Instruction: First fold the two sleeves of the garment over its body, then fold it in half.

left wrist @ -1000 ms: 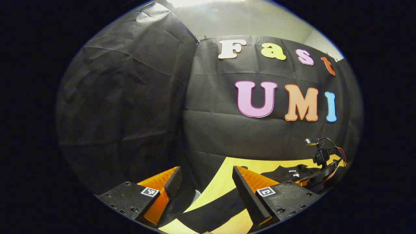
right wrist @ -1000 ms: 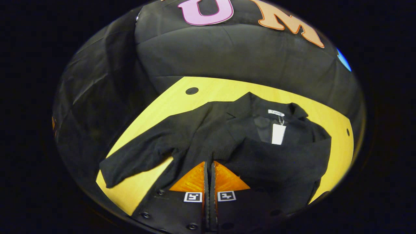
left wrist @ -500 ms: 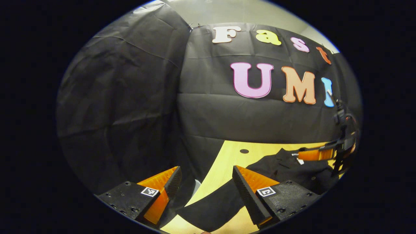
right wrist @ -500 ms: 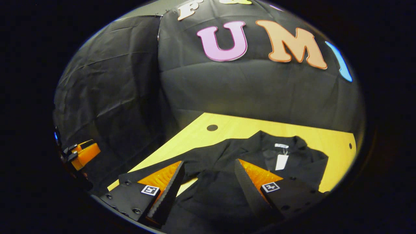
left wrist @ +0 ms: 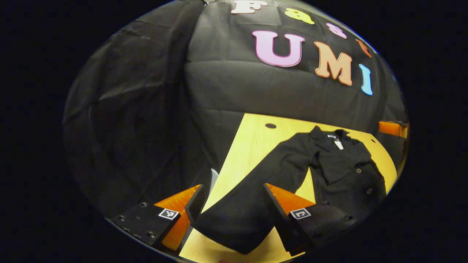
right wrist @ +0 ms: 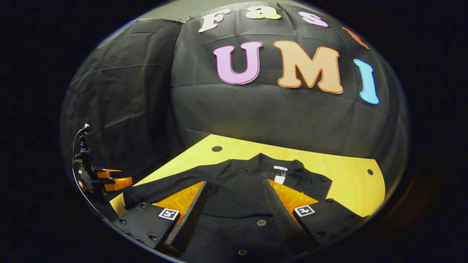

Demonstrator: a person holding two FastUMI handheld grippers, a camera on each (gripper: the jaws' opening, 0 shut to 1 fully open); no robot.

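Soft black jacket (left wrist: 340, 171) flat on yellow wood table (left wrist: 256, 146), 1 long sleeve (left wrist: 252, 204) stretched out btwn left gripper (left wrist: 234, 208) fingers, spread apart, right gripper (right wrist: 234, 204) fingers apart over jacket front w/ round buttons (right wrist: 261, 222), white tag (right wrist: 280, 179) at collar.

Your left gripper (left wrist: 230, 208) has black finger mounts dotted with round screws, each wearing a small square black-and-white marker tag. Same deal on your right gripper (right wrist: 234, 204).

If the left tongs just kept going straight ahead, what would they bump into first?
Most likely the garment's outstretched sleeve, lying on the table between the open left tongs. How far above it they are is unclear.
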